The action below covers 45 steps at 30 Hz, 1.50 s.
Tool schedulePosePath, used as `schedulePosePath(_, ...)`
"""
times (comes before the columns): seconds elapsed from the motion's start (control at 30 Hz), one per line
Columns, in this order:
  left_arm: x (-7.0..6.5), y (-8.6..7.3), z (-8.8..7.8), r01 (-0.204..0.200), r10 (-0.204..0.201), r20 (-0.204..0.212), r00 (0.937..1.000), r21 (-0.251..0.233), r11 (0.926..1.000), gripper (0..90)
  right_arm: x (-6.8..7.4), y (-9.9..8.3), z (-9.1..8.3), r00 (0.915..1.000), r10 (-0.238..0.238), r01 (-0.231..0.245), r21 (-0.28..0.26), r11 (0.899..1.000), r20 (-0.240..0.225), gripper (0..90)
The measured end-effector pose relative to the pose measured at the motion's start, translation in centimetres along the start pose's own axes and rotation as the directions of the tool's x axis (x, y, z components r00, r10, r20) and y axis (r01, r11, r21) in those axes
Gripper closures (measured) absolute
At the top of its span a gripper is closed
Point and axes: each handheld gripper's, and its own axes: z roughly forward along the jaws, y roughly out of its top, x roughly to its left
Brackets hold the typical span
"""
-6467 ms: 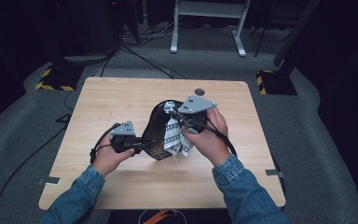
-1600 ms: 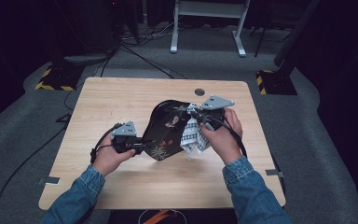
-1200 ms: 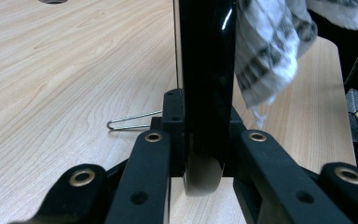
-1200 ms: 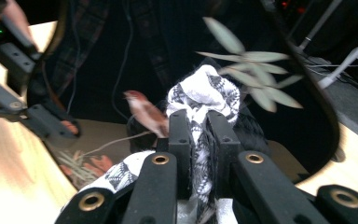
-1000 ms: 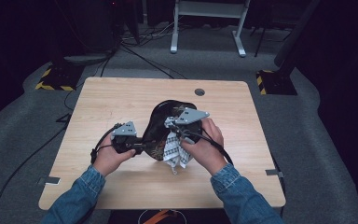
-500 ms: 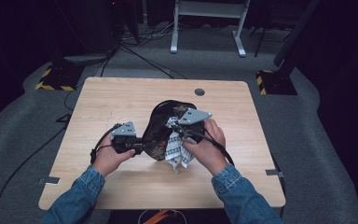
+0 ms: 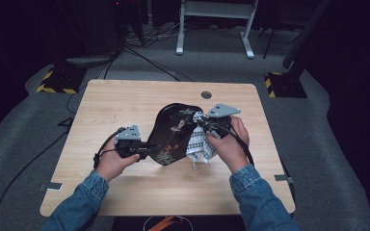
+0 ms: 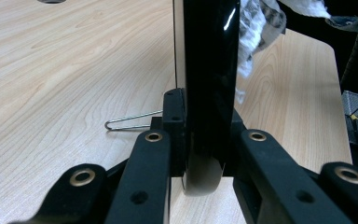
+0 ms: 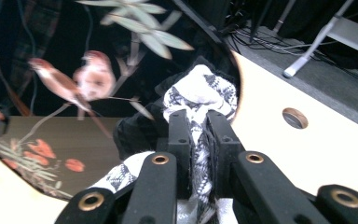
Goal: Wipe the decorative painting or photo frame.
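Observation:
A glossy black tray (image 7: 171,134) painted with birds and flowers stands tilted on its edge above the table. My left gripper (image 7: 144,150) is shut on its lower left rim; the left gripper view has the tray (image 8: 209,70) edge-on between the jaws of that gripper (image 8: 204,140). My right gripper (image 7: 200,122) is shut on a bunched black-and-white patterned cloth (image 7: 198,144) and presses it against the tray's upper right face. In the right gripper view the cloth (image 9: 198,93) bulges beyond the jaws of this gripper (image 9: 199,126), against the painted tray (image 9: 74,74).
The wooden table (image 7: 125,103) has a round cable hole (image 7: 206,95) near its far edge. A thin bent wire (image 8: 130,121) lies on the table beside the tray. Behind the table are a white desk frame (image 7: 214,29) and floor cables.
My right gripper has carried the cloth up and to the right across the tray's face, toward its upper edge. The left gripper and the tray have stayed put.

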Motion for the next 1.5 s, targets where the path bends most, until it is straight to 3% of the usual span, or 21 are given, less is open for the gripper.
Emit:
schedulePosePath(0.17, 0.0, 0.0, 0.0, -0.002, 0.002, 0.0, 1.0, 0.002, 1.0, 79.7, -0.5, -0.2, -0.1, 0.9998, 0.018, -0.018, -0.003, 1.0, 0.01, 82.8)
schedulePosePath(0.37, -0.1, 0.0, 0.0, -0.001, 0.001, -0.001, 1.0, 0.003, 1.0, 79.7, 0.7, -0.1, 0.2, 0.9998, -0.021, 0.021, 0.008, 1.0, 0.002, 82.7)
schedulePosePath(0.5, -0.1, 0.0, 0.1, 0.007, -0.007, 0.005, 1.0, 0.001, 1.0, 79.1, 3.0, 0.2, 0.8, 0.9952, -0.088, 0.088, 0.008, 0.996, -0.042, 82.6)
schedulePosePath(0.7, -0.1, 0.0, 0.1, 0.006, -0.006, 0.002, 1.0, 0.004, 1.0, 79.1, 4.8, 0.4, 1.2, 0.9888, -0.129, 0.13, 0.012, 0.991, -0.075, 82.6)
schedulePosePath(0.87, -0.1, 0.0, 0.1, 0.002, -0.002, 0.002, 1.0, 0.004, 1.0, 79.4, 6.7, 0.7, 1.7, 0.978, -0.169, 0.171, 0.005, 0.985, -0.121, 82.6)
schedulePosePath(1.03, 0.0, 0.0, 0.0, 0.004, -0.004, -0.002, 1.0, 0.004, 1.0, 79.9, 7.7, 0.9, 1.9, 0.9713, -0.187, 0.188, -0.003, 0.982, -0.147, 82.6)
schedulePosePath(1.17, 0.0, 0.0, 0.0, 0.001, -0.001, -0.002, 1.0, 0.003, 1.0, 80.0, 7.6, 0.8, 1.9, 0.9716, -0.174, 0.175, -0.006, 0.984, -0.161, 82.6)
schedulePosePath(1.5, 0.0, -0.1, 0.0, 0.007, -0.007, 0.007, 0.9999, -0.001, 1.0, 79.4, 4.9, 0.0, 1.5, 0.9879, -0.115, 0.117, 0.017, 0.993, -0.104, 82.6)
